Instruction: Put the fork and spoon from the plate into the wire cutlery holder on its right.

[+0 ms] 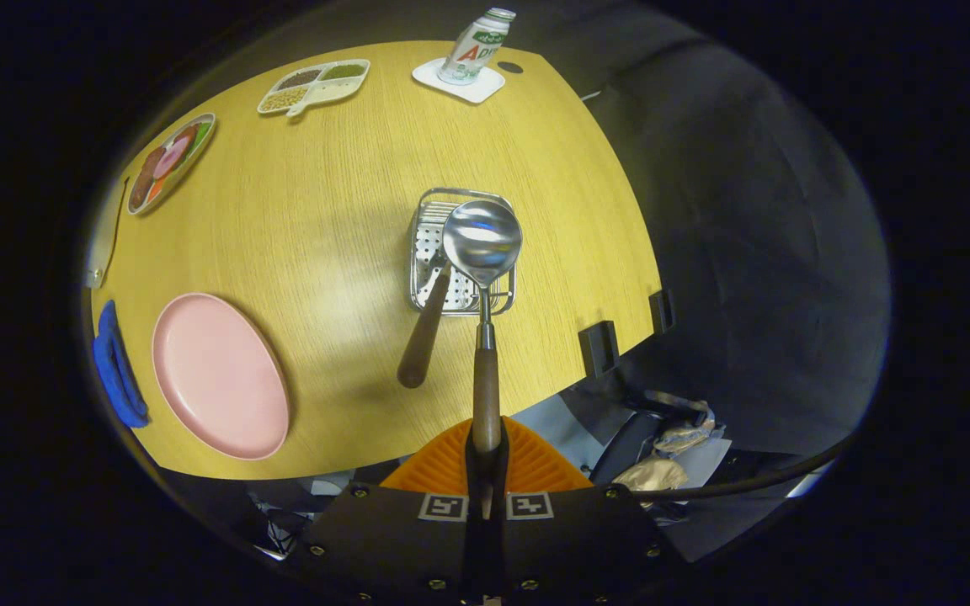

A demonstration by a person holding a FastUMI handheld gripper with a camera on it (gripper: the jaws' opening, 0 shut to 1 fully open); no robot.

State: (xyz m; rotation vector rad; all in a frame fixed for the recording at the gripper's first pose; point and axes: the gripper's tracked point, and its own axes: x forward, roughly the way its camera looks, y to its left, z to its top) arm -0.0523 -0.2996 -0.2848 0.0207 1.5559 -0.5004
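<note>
My gripper [486, 444] is shut on the brown wooden handle of the spoon [482, 244]. The spoon sticks straight out ahead of the fingers, and its shiny bowl hangs over the wire cutlery holder [426, 252] on the wooden table. A second utensil with a brown handle [423, 332], likely the fork, leans in the holder with its handle pointing back out towards me. The pink plate [220, 374] lies bare on the table, to the left of the holder and of my fingers.
Beyond the holder stand a bottle [477, 46] on a white coaster, a divided snack tray [314, 86] and a plate of food [169, 162]. A blue cloth [117, 366] lies left of the pink plate. The table's right edge [620, 337] runs close to the holder.
</note>
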